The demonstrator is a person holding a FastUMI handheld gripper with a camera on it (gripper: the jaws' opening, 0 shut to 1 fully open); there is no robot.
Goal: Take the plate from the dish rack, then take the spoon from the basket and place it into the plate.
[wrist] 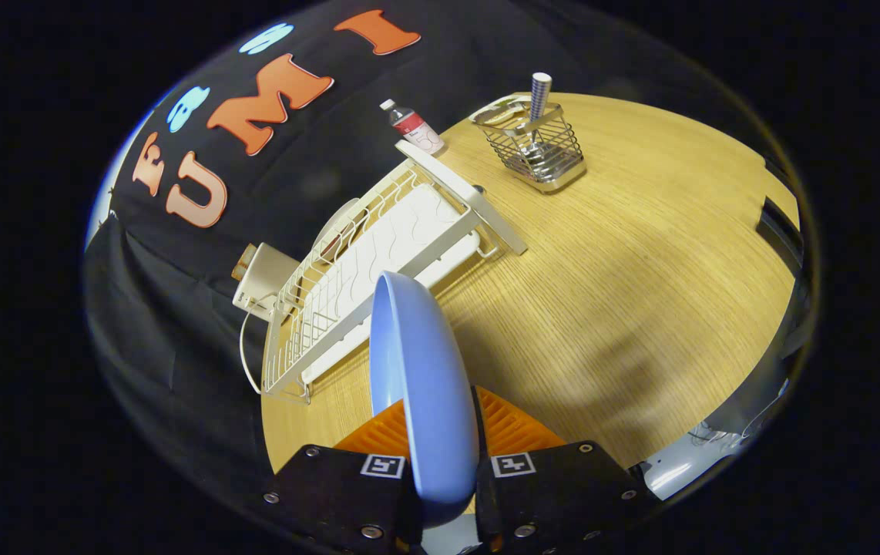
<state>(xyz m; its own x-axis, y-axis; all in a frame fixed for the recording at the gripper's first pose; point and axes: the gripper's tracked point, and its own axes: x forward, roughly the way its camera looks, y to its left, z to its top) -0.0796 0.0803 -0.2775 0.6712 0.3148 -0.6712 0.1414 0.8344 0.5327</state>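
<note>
Plate [421, 385], blue, is right here in my grip, standing on edge between my fingers [440, 493], both clamped against its rim, one on each side. It's lifted above the wooden surface [625, 308], its hollow side turned toward the dish rack [378, 262]. That white wire rack lies just beyond the plate, stretching along the surface's far edge by the black cloth wall, and I can see a pale round dish behind its wires. At the rack's end a small bottle [413, 127] stands upright. Further along, near the far corner, sits the wire basket [536, 146], well apart from my plate, with the spoon [539, 100] standing upright inside it, handle poking up. A cream-coloured box [263, 281] with a cord sits beside the rack.
</note>
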